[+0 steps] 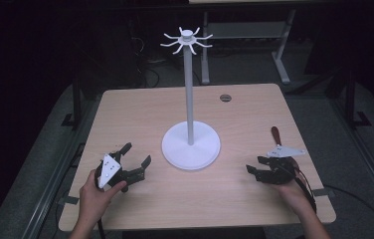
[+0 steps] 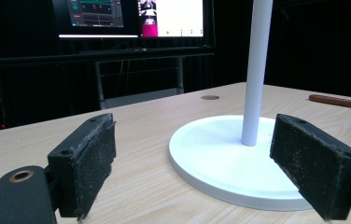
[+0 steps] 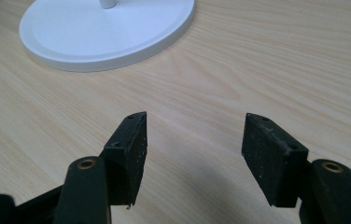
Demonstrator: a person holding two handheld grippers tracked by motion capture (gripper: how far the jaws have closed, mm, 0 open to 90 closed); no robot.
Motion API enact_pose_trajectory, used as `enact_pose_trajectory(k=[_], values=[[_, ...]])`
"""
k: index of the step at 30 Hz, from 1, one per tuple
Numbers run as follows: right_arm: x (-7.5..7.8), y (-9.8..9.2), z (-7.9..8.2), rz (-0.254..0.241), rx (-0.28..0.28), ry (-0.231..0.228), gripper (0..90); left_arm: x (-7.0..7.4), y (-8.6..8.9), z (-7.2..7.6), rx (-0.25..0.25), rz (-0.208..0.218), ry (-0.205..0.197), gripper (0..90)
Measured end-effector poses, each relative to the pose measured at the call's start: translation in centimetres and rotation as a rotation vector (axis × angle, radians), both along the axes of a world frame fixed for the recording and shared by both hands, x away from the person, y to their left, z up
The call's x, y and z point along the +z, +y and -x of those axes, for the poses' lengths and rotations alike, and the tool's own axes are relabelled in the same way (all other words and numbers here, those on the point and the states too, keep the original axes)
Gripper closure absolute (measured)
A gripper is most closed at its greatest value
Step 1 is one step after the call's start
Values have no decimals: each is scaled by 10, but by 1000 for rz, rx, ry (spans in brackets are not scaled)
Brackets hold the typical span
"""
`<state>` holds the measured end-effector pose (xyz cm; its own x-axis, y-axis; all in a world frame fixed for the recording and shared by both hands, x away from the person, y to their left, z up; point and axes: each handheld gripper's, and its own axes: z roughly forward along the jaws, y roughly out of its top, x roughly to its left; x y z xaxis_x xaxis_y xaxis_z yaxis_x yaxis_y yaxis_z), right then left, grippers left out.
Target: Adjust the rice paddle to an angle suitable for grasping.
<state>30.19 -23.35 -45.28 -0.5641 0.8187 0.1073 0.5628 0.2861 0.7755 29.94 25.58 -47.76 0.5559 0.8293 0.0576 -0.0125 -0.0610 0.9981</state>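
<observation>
Left gripper: nearest to us in its own view, jaws spread wide with nothing between the pads; in the high view we see it resting low over the table, just left of the stand's base.
Right gripper: jaws apart over bare wood, holding nothing; in the high view it sits near the table's right edge, pointing toward the stand.
Stand: upright at the table's middle, a thin white pole on a broad round base, with a ring of curved hooks at the top, all bare.
Wooden-handled tool: lies flat beyond the right gripper, close to it; we see its brown handle in the left gripper view.
How the tool should handle: we judge it light and stiff, the smooth handle a little slippery against the pads.
Where we would grip: across the handle near its middle, so it cannot pivot.
How the stand should handle: we expect it rigid and bottom-heavy, yet tall enough to rock if nudged high up; steady it by the pole low down.
</observation>
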Motion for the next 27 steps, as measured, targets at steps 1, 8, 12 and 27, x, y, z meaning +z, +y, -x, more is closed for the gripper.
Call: enact_pose_trajectory(k=[1, 8, 12, 27], values=[[0, 0, 0, -1, 1, 0, 400, 0, 0, 0, 0, 0, 0, 137], [2, -4, -1, -1, -6, -22, 404, 0, 1, 0, 7, -2, 3, 137], [5, -8, -1, -7, -10, -31, 443, 0, 0, 0, 5, -5, 3, 137], [16, -31, -18, 3, -96, -68, 883, 0, 0, 0, 1, -6, 1, 137]])
